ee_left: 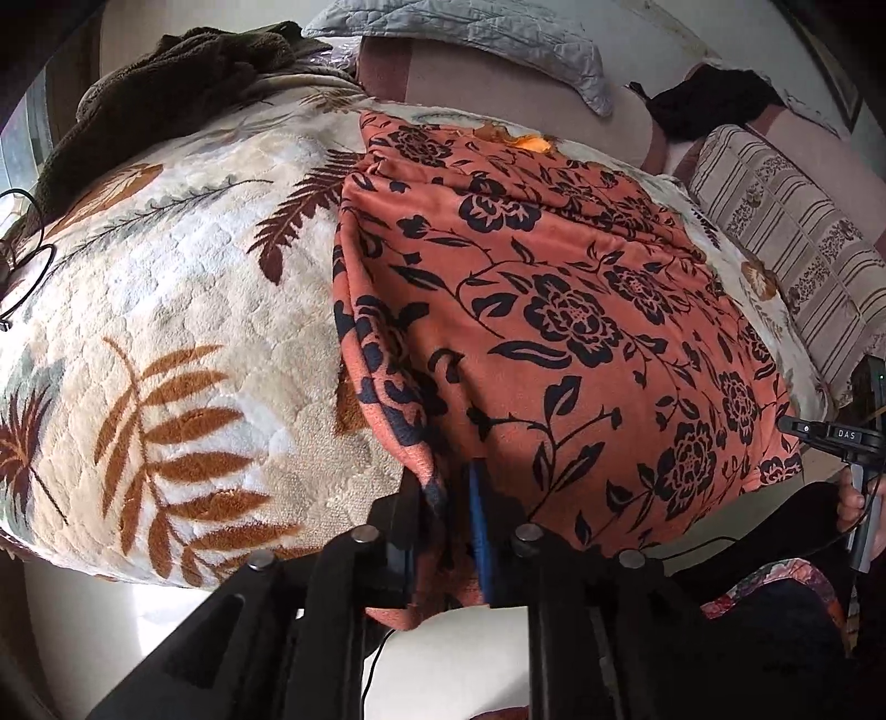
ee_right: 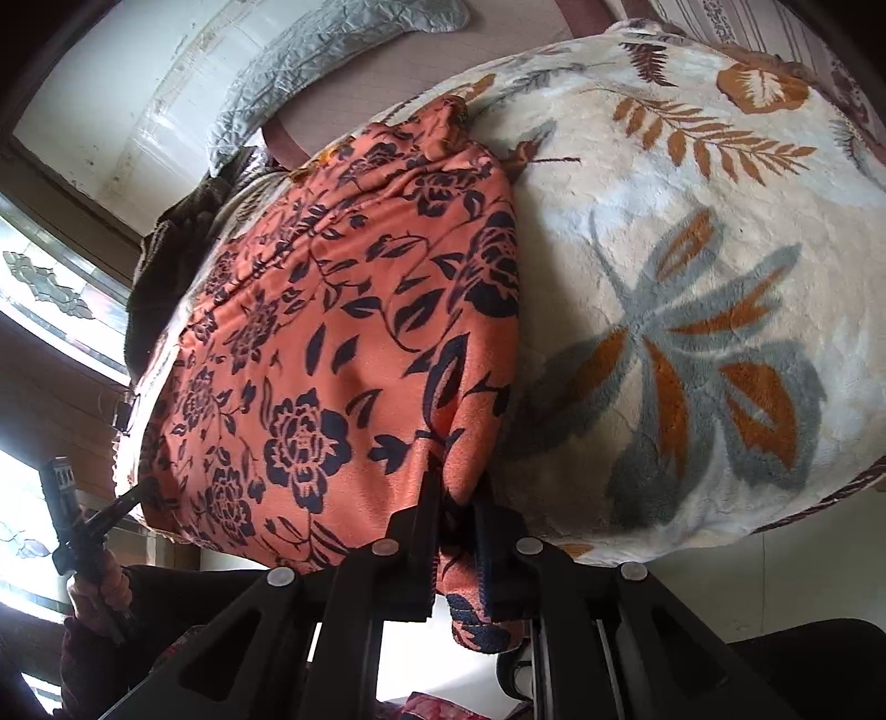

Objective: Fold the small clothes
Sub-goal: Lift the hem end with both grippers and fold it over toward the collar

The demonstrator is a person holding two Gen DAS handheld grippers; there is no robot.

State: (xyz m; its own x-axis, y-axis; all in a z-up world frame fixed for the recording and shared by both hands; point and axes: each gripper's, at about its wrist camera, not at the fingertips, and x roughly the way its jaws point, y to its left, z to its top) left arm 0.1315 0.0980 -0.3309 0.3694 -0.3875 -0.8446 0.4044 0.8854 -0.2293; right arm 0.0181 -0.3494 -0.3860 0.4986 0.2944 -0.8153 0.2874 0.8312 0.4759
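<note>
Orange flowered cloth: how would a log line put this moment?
task: fold | left gripper: shut on orange flowered cloth near corner | right gripper: shut on other near corner | cloth spread on leaf-print blanket

Open stretch of leaf-print blanket (ee_left: pixel 183 310) beside the orange floral garment (ee_left: pixel 554 310), brown fleece heap (ee_left: pixel 166 77) crowding the far corner, striped cushion (ee_left: pixel 786 232) hemming the other side, grey quilted pillow (ee_left: pixel 470 39) against the far wall
</note>
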